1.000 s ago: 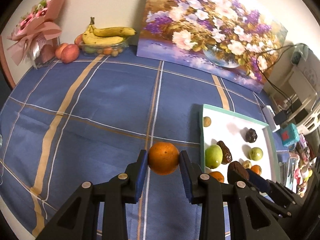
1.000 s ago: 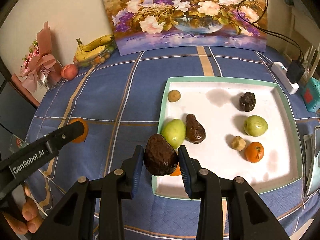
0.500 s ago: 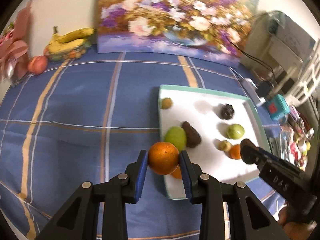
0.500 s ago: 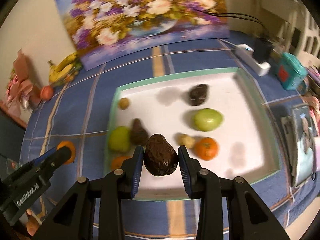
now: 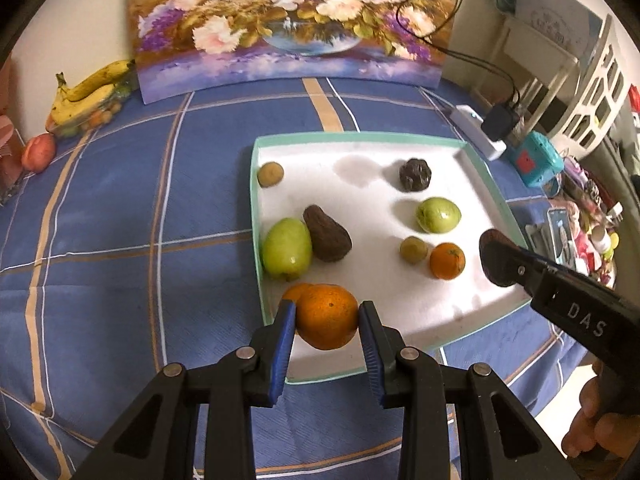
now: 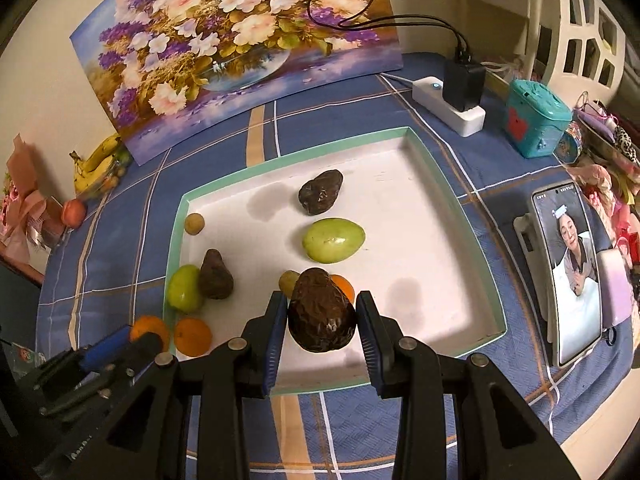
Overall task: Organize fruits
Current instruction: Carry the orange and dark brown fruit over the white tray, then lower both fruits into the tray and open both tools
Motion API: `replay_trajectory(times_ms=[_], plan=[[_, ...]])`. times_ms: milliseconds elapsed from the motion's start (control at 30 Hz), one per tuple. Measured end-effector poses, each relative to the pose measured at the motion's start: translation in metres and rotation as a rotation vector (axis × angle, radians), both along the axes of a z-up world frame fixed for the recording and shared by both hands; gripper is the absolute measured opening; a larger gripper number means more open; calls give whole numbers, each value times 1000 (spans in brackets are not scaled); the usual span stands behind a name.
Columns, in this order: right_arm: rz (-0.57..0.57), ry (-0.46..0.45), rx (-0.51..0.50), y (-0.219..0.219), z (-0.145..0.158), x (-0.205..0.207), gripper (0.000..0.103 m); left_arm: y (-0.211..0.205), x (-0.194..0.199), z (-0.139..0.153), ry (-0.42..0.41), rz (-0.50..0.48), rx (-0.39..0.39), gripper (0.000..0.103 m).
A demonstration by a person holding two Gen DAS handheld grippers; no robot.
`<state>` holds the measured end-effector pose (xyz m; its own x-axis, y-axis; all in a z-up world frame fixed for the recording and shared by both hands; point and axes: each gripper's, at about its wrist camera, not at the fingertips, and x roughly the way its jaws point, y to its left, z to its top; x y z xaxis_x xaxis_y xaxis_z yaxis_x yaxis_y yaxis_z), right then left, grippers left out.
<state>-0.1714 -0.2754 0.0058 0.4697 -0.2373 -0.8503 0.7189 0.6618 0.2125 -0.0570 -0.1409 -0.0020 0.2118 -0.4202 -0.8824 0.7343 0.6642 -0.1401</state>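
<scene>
Over the tray (image 6: 472,216), right tongs (image 6: 322,322) pinch a wrinkled avocado (image 6: 320,316).

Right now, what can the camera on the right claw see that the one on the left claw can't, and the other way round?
Only the right wrist view shows the phone propped beside the tray, its screen facing the camera, and the dark avocado pinched in the right claw.

Only the left wrist view shows the orange front-on in the left claw, and the person's fingers holding the other tool.

Both show the white tray of fruit, the flower painting and the bananas.
</scene>
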Motion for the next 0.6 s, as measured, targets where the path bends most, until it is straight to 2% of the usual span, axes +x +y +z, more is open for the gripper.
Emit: replay_trajectory(times_ms=[233, 600], plan=[[31, 36, 16, 3, -9, 7, 37, -5, -5, -16, 27, -27, 51, 34], [78, 153, 117, 8, -54, 19, 37, -4, -6, -44, 97, -32, 115, 34]])
